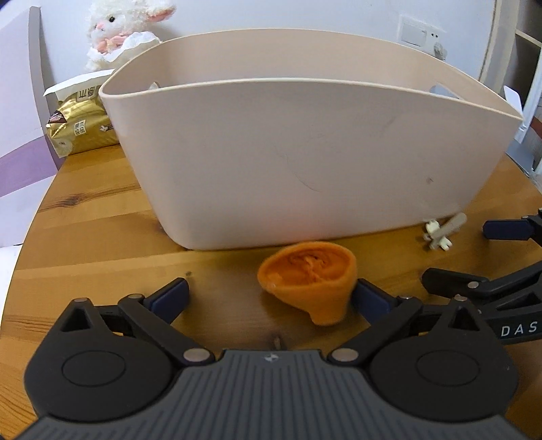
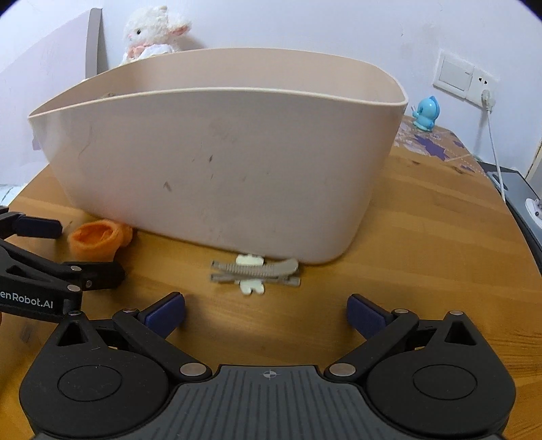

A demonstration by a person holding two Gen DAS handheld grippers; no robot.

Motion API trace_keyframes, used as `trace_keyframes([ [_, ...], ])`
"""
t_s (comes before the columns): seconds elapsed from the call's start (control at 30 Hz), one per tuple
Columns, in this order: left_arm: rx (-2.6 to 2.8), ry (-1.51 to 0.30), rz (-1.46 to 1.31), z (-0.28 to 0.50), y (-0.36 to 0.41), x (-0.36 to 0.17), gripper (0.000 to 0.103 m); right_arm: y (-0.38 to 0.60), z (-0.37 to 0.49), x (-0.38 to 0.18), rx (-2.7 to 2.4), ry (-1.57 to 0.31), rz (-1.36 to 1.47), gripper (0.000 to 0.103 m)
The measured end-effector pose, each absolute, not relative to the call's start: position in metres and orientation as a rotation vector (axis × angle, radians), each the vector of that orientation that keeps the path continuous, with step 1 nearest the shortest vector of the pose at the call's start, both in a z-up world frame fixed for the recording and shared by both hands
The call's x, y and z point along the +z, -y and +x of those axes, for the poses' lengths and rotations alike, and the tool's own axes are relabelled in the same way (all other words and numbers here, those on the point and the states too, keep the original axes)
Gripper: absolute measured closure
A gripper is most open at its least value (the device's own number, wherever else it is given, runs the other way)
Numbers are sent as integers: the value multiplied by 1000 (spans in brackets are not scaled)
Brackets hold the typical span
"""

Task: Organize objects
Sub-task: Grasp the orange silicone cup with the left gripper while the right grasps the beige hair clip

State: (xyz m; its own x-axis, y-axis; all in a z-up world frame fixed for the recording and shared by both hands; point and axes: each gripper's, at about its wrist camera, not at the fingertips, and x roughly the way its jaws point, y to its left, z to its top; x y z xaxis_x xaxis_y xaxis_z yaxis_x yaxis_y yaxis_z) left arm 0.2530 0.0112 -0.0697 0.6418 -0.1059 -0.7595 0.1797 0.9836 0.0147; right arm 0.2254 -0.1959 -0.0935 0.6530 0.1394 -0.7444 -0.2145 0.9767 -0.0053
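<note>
Left wrist view: the left gripper [image 1: 271,298], jaws spread wide and holding nothing, sits low over the table [image 1: 101,243] with the orange sock [image 1: 308,281] lying between its fingers, hard against the right-hand pad and opening upward, so a straight squeeze looks like the next call. Beyond the sock stands the beige bin [image 1: 305,152], close to the table's near edge, its inside hidden. To the right, the right gripper [image 2: 266,314], also agape and empty, faces the hair clip [image 2: 254,272], which lies dead ahead at the bin's foot, its long axis crosswise to the fingers. Each tool is nearer its own item. A plush lamb [image 1: 118,30] sits behind the bin by the wall.
</note>
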Motion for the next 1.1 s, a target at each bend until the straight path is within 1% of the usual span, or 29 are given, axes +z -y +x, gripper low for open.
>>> trace_keyframes([
  [0.2,-161,-836,87,257,-14,-70,0,195,232,-97,178,-784,-80,0],
  [0.23,-161,-836,89,257,-13,-70,0,195,232,-97,177,-779,-78,3],
  [0.27,-163,-835,88,257,-13,-70,1,194,233,-97,178,-774,-74,7],
  [0.3,-167,-832,89,256,-13,-69,3,194,233,-96,177,-769,-70,10],
  [0.37,-172,-825,89,255,-14,-67,12,192,233,-94,176,-764,-69,20],
  [0.4,-171,-822,87,253,-14,-66,14,191,233,-94,176,-761,-69,24],
  [0.43,-168,-818,85,252,-15,-65,19,190,231,-94,177,-759,-69,28],
  [0.47,-162,-813,82,252,-16,-64,24,189,230,-94,175,-758,-71,30],
  [0.53,-153,-804,75,250,-16,-62,29,190,229,-94,174,-753,-68,34],
  [0.6,-148,-799,72,250,-17,-60,37,192,225,-94,168,-743,-64,41],
  [0.63,-146,-797,69,249,-18,-59,44,192,224,-93,167,-742,-66,49],
  [0.67,-146,-795,68,248,-18,-58,53,192,222,-93,166,-744,-70,49],
  [0.7,-147,-795,66,248,-18,-58,58,193,221,-93,165,-746,-71,49],
  [0.83,-161,-799,63,245,-17,-58,83,193,216,-93,156,-752,-78,49],
  [0.93,-160,-808,61,243,-18,-58,90,193,211,-92,155,-758,-85,49],
  [1.1,-159,-800,44,237,-22,-59,92,196,202,-92,156,-771,-85,49],
])
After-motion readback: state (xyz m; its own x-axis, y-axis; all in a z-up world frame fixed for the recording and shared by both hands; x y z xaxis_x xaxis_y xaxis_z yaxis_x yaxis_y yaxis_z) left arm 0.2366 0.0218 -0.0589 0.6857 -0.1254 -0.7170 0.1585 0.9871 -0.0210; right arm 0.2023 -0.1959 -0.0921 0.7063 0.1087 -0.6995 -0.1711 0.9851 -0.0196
